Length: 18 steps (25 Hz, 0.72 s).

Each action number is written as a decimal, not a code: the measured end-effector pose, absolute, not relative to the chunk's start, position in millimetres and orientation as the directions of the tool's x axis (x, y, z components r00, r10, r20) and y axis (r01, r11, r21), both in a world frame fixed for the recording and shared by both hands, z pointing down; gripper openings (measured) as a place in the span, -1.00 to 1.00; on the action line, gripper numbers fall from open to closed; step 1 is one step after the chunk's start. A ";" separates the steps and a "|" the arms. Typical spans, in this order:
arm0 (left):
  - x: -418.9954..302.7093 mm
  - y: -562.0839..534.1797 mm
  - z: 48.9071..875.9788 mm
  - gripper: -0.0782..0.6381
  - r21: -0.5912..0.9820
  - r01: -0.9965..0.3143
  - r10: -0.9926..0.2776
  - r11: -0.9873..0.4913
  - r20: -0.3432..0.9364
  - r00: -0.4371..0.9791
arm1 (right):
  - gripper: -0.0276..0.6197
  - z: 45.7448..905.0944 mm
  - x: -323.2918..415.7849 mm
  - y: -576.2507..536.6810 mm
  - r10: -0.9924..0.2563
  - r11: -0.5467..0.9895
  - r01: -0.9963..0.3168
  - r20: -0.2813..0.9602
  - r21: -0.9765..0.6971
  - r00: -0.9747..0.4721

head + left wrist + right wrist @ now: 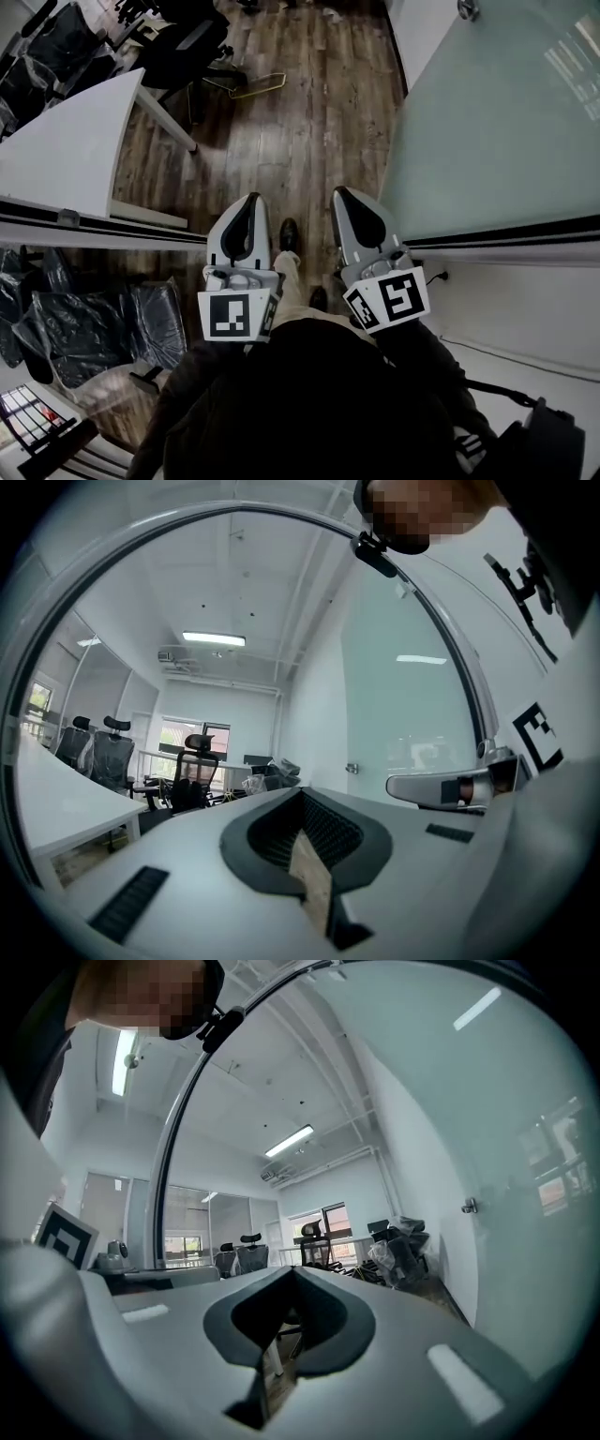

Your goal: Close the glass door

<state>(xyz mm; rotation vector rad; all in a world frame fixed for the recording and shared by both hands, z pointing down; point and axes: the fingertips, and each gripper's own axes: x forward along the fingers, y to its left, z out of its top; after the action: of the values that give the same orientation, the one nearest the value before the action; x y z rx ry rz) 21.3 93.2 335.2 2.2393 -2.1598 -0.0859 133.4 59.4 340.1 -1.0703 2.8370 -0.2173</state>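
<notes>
The frosted glass door (497,122) stands to my right, its small metal knob (467,9) at the far end. In the right gripper view the glass door (497,1147) fills the right side, with the knob (469,1206) partway along it. My left gripper (251,199) and right gripper (342,192) are held side by side, level, pointing ahead over the wooden floor. Both are shut with nothing between the jaws. The right gripper sits close beside the door's near edge without touching it. The left gripper (300,794) faces into the office, and the right gripper (292,1271) does the same.
A dark door track (506,234) runs across on the right and a partition rail (94,230) on the left. A white table (66,141) is at the left, office chairs (187,42) beyond it, and black-wrapped chairs (94,319) lower left. Wooden floor (300,112) stretches ahead.
</notes>
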 end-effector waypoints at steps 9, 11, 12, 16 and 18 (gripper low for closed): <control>-73.4 -103.5 331.4 -0.79 0.074 -0.994 -0.996 -0.083 -0.029 0.081 | -0.91 336.5 37.1 -132.8 -0.694 0.715 -0.684 -0.026 -0.145 -0.720; -82.3 -140.3 327.6 -0.79 0.078 -0.992 -0.995 -0.101 -0.026 0.099 | -0.91 328.9 29.2 -166.0 -0.710 0.700 -0.700 -0.030 -0.140 -0.704; -84.8 -156.3 324.7 -0.79 0.081 -0.990 -0.993 -0.113 -0.032 0.110 | -0.91 325.1 26.9 -180.4 -0.719 0.692 -0.709 -0.033 -0.136 -0.695; -90.4 -206.6 322.5 -0.79 0.084 -0.986 -0.989 -0.146 -0.005 0.146 | -0.91 312.3 25.3 -227.6 -0.753 0.656 -0.745 -0.043 -0.118 -0.656; -86.2 -235.7 322.3 -0.79 0.084 -0.982 -0.985 -0.170 -0.001 0.171 | -0.91 306.2 31.8 -252.9 -0.773 0.633 -0.767 -0.050 -0.106 -0.632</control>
<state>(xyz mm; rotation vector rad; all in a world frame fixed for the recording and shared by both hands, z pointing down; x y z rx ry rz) -86.2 -235.7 322.3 2.3540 -1.9807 -0.0852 31.8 -252.9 306.2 -1.3025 2.7562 -0.1141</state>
